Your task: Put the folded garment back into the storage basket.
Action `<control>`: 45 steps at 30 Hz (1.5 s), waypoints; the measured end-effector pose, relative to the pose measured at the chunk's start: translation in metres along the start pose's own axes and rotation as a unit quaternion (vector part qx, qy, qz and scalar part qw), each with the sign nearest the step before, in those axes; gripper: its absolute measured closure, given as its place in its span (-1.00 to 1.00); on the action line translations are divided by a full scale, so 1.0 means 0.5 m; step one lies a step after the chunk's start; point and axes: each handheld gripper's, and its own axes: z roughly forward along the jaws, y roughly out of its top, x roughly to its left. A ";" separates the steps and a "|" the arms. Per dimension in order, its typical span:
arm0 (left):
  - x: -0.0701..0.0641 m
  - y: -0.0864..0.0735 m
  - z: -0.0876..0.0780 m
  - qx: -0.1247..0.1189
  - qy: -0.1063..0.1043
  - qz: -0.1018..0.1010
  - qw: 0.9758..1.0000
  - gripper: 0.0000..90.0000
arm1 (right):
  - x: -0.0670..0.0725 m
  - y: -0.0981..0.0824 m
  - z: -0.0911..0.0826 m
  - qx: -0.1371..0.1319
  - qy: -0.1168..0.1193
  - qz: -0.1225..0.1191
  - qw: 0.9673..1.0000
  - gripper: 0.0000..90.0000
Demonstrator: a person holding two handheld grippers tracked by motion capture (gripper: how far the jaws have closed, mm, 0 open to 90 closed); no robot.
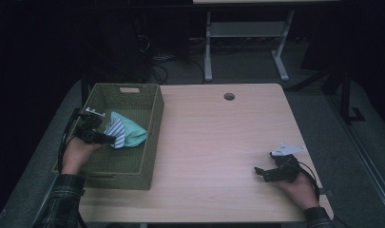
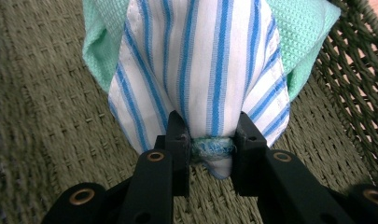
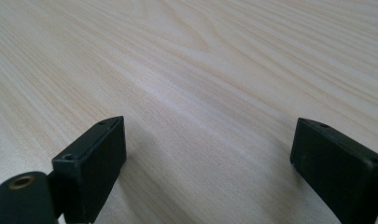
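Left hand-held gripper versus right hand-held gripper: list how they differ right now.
The left hand-held gripper has its jaws clamped on a blue-striped white cloth; the right hand-held gripper has its jaws wide apart with nothing between them. The left one is inside the woven basket, with a green cloth behind the striped one; the right one sits low over the bare wooden table. Both have black jaws.

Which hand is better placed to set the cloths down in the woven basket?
Left: the left gripper already clamps the striped and green cloths over the olive woven basket. The right gripper rests open on the wooden table.
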 end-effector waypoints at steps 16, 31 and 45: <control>0.009 -0.013 0.042 0.028 0.007 -0.006 1.000 0.57 | 0.000 0.000 0.000 0.000 0.000 0.000 1.000 -0.78; 0.010 -0.021 0.070 0.062 0.021 -0.003 0.998 0.35 | 0.000 0.000 0.000 0.000 0.000 -0.001 1.000 -0.78; 0.002 -0.018 0.070 0.031 0.036 0.014 0.999 -0.53 | 0.000 0.000 0.000 0.000 0.000 0.000 1.000 -0.78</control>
